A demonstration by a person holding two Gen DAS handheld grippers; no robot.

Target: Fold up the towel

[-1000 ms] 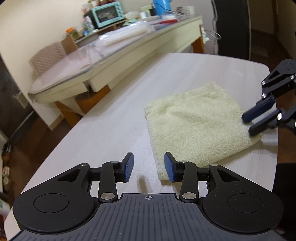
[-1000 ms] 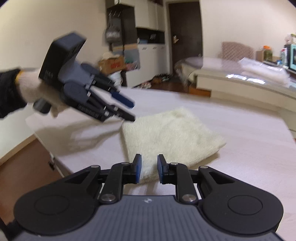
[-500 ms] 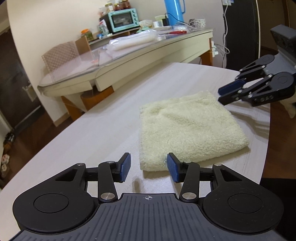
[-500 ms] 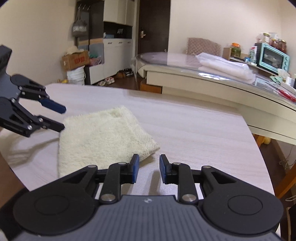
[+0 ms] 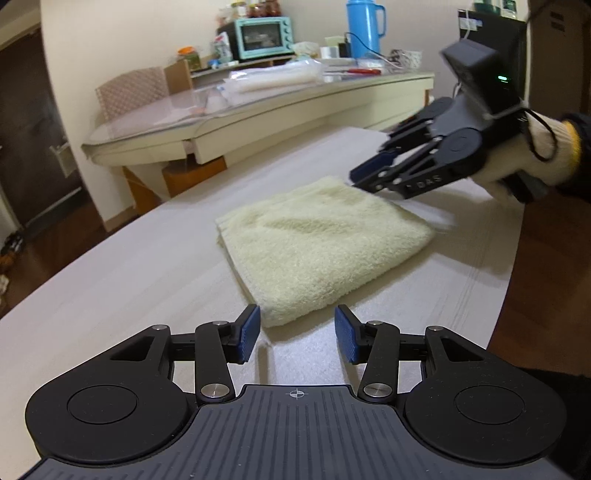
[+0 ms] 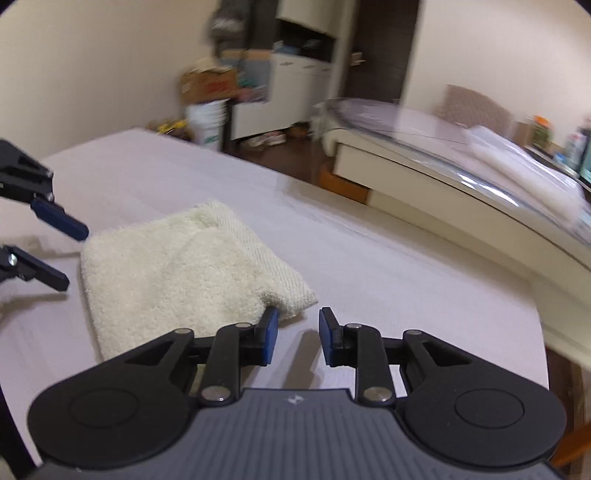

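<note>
Right wrist view blurred, folded towel (image 6: pixel 184 273) on table (image 6: pixel 369 266), both claws apart, empty.

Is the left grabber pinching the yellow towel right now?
No, the left gripper is open with nothing between its blue pads, and the folded towel lies flat on the table just ahead.

A pale wood-grain table (image 5: pixel 129 266) stands before a long cream counter (image 5: pixel 295 107) with a glossy top. On the counter sit a mint-green toaster oven (image 5: pixel 264 37), a blue thermos jug (image 5: pixel 364 27), a clear plastic bag (image 5: pixel 273 75), a red-handled tool (image 5: pixel 360 71) and an orange-lidded jar (image 5: pixel 188 57); a patterned chair (image 5: pixel 129 92) stands at its near end. Across the room a white bucket (image 6: pixel 207 123) sits below a cardboard box (image 6: pixel 208 85), beside white cabinets (image 6: pixel 299 92) and a dark door (image 6: pixel 384 51), with shoes (image 6: pixel 267 138) on the dark wooden floor (image 6: pixel 291 166).
</note>
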